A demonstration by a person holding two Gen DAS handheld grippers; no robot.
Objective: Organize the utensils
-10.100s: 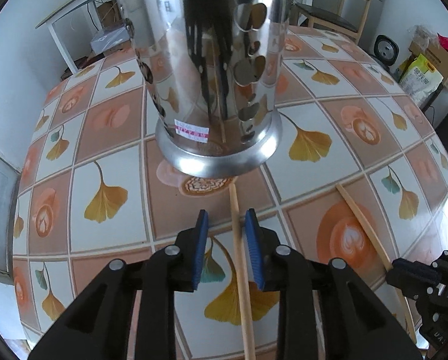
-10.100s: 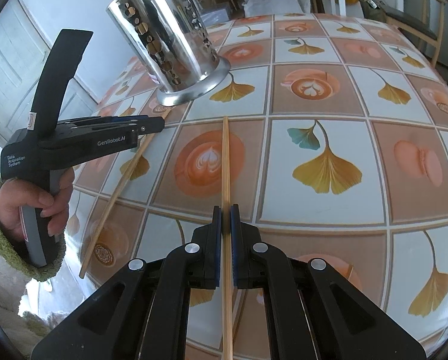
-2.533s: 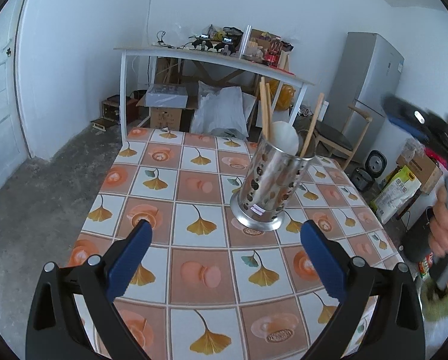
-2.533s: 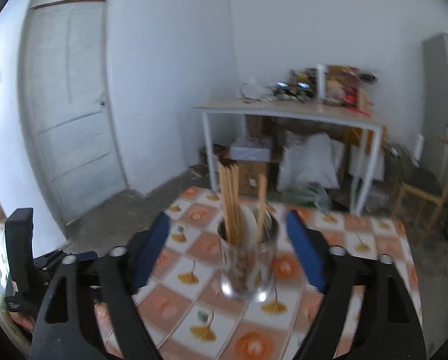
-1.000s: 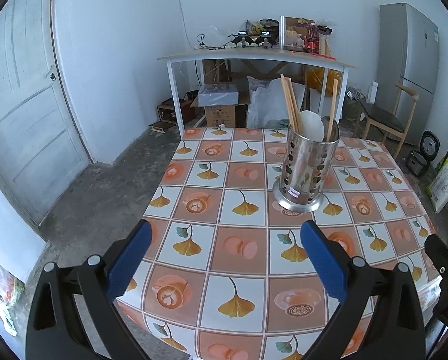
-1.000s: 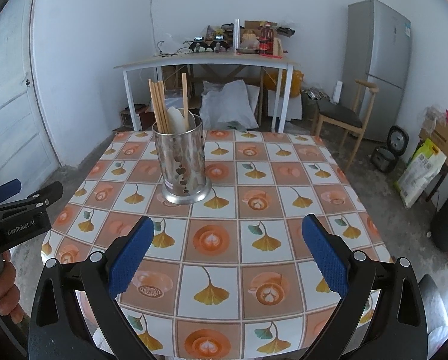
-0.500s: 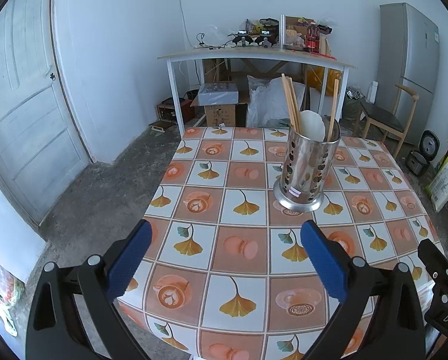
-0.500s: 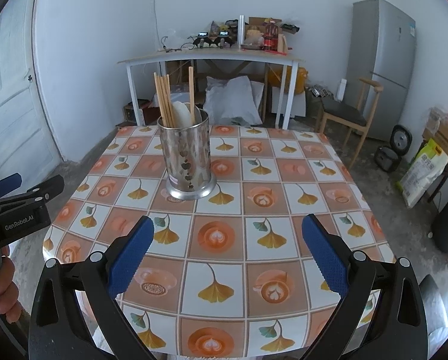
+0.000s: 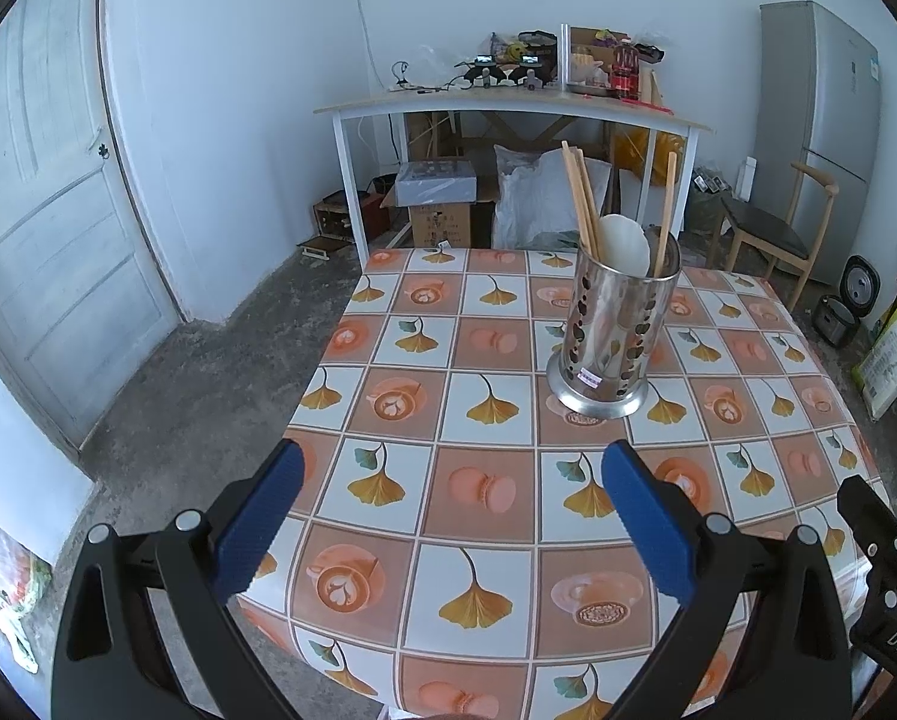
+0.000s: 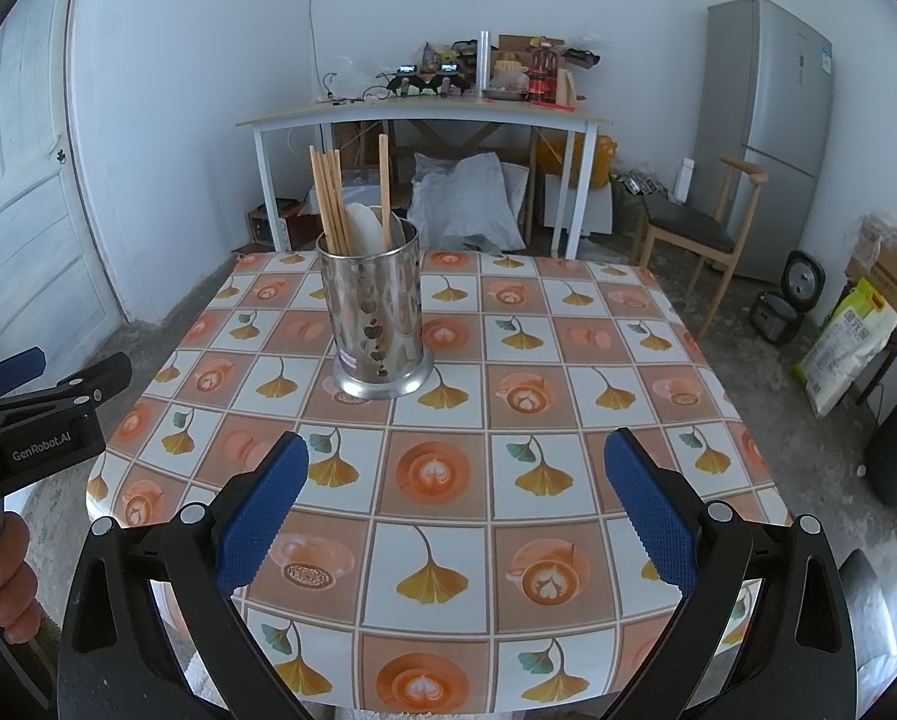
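A perforated steel utensil holder (image 9: 616, 339) stands upright on the table (image 9: 484, 492), also in the right wrist view (image 10: 376, 324). Several wooden chopsticks (image 9: 580, 204) and a white spoon (image 9: 625, 243) stand in it; the chopsticks (image 10: 328, 207) also show in the right wrist view. My left gripper (image 9: 451, 516) is wide open and empty, held back above the table's near edge. My right gripper (image 10: 454, 510) is wide open and empty, also above the near edge. The left gripper's body (image 10: 34, 420) shows at the right view's left side.
The table wears a tiled cloth with ginkgo leaf and coffee prints. Behind it stand a white workbench (image 10: 424, 114) loaded with clutter, a wooden chair (image 10: 697, 225), a grey fridge (image 10: 766, 132) and boxes. A door (image 9: 40, 228) is at the left.
Ten seconds ago each gripper was at a chopstick lying on the table by the holder. Now both are open, pulled far back, and the chopsticks stand in the holder. Little motion in the last second.
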